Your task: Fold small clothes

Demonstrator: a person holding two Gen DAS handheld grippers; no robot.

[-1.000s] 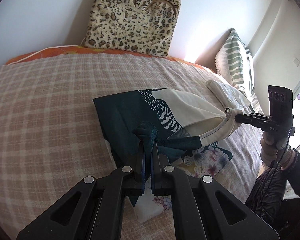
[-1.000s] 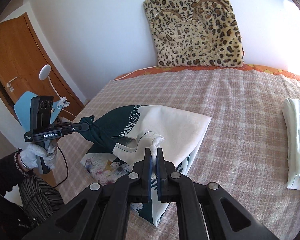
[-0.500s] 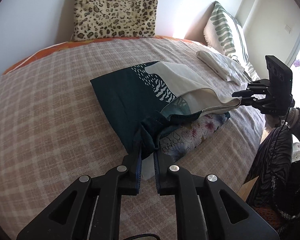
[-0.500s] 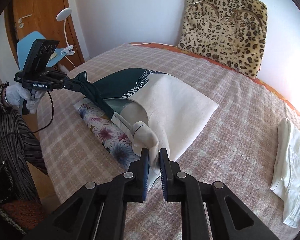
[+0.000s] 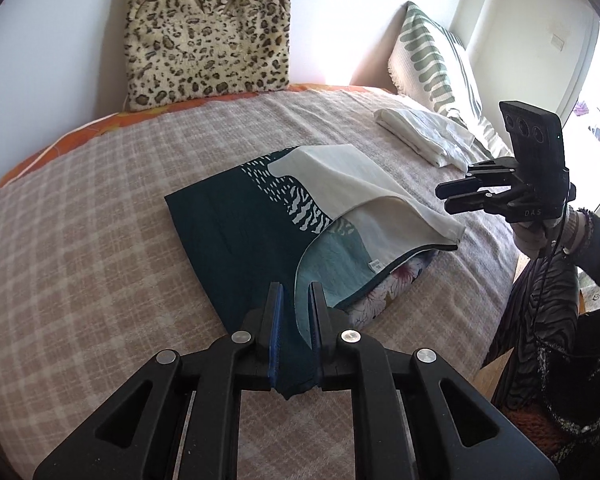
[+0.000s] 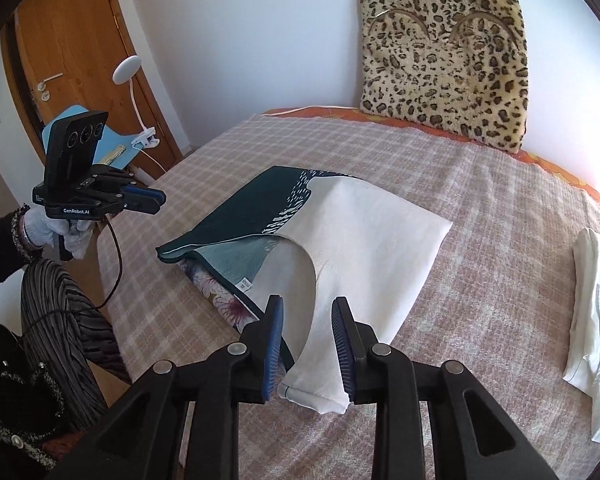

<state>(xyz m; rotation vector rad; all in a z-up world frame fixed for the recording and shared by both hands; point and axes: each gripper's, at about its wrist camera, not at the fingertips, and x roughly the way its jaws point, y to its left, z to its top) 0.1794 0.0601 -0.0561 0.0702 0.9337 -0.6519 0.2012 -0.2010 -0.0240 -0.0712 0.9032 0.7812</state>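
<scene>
Both tools (image 5: 295, 296) (image 6: 306, 316) released; garment (image 5: 284, 216) lies folded.

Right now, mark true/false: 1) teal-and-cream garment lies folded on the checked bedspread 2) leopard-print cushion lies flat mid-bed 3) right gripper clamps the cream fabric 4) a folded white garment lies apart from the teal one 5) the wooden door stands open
1) True: the teal-and-cream garment lies folded on the checked bedspread.
2) False: the leopard-print cushion leans upright against the wall at the bed's far edge.
3) False: the right gripper is opening; cream fabric sits between the pads, unclamped.
4) True: the folded white garment lies apart.
5) False: the wooden door looks shut.
</scene>
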